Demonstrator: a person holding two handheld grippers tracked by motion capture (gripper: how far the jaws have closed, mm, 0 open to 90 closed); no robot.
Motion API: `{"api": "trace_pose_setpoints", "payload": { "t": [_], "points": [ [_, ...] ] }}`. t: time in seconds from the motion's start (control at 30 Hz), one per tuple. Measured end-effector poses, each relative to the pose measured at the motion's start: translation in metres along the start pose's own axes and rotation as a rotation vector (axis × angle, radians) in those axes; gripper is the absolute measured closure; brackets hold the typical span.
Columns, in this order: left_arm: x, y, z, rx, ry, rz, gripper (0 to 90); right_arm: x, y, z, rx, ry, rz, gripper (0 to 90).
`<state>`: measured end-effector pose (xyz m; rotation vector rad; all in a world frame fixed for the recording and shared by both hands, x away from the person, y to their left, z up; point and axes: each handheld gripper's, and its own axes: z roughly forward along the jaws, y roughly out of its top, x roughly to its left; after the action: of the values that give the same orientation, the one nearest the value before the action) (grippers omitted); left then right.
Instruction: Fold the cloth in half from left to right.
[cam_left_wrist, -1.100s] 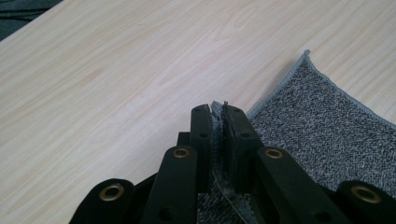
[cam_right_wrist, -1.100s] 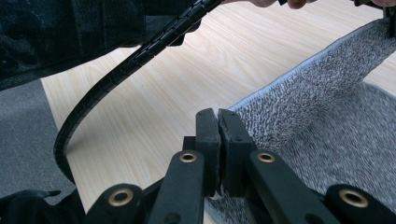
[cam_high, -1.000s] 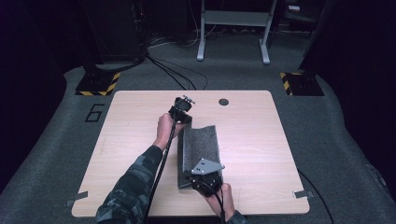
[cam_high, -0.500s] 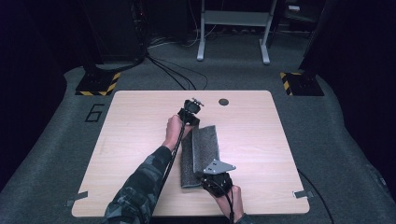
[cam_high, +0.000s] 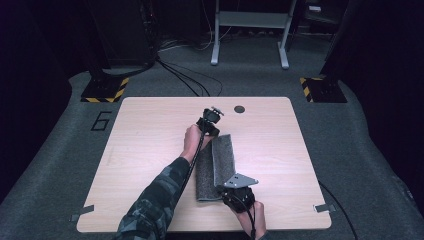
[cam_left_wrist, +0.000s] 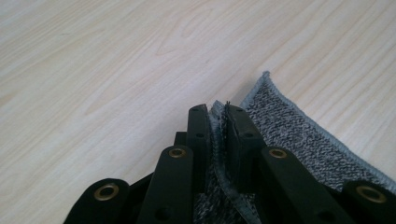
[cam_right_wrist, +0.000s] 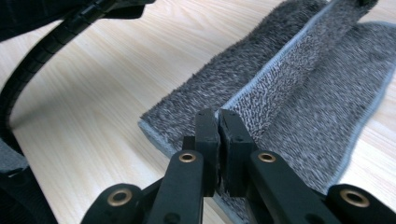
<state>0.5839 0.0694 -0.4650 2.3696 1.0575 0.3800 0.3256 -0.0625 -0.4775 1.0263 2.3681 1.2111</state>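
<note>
- Folding looks partly done: the grey towel (cam_high: 214, 167) lies at the table's (cam_high: 150, 150) lower centre, one long edge raised.
- Right gripper (cam_high: 235, 192) fingers clench its near corner.
- Left gripper (cam_high: 210, 122) fingers clench the far corner.
- Bare table lies on both sides.

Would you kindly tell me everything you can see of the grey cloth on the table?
The cloth is a long, narrow piece of fuzzy grey fabric, speckled dark and light, with a paler stitched hem. It lies on the wooden table partly folded lengthwise, one long edge lifted over the rest. The left gripper pinches that edge at the far end, and the right gripper pinches it at the near end. The part underneath rests flat on the tabletop.
</note>
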Motion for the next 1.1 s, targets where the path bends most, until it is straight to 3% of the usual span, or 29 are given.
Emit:
{"api": "trace_pose_setpoints", "payload": {
  "t": [0.17, 0.37, 0.7, 0.9, 1.03, 1.1],
  "points": [
    [-0.005, 0.002, 0.003, -0.001, -0.013, 0.003, 78.5, -0.004, -0.005, -0.004, 0.016, -0.012, 0.009, 86.6],
    [-0.009, 0.003, 0.0, -0.043, -0.093, -0.039, 55.7, -0.009, -0.015, -0.008, 0.051, -0.064, 0.013, 85.4],
    [-0.008, 0.002, -0.012, -0.084, -0.1, -0.037, 31.3, -0.016, -0.027, -0.017, 0.092, -0.092, 0.052, 80.5],
    [-0.006, -0.017, -0.025, -0.099, -0.087, -0.03, 24.4, -0.023, -0.035, -0.022, 0.13, -0.129, 0.048, 74.5],
    [0.003, -0.035, -0.032, -0.082, -0.072, -0.037, 22.6, -0.033, -0.043, -0.025, 0.149, -0.153, 0.082, 70.1],
    [0.011, -0.05, -0.036, -0.064, -0.056, -0.054, 22.0, -0.038, -0.045, -0.026, 0.132, -0.16, 0.093, 65.3]
  ]
}}
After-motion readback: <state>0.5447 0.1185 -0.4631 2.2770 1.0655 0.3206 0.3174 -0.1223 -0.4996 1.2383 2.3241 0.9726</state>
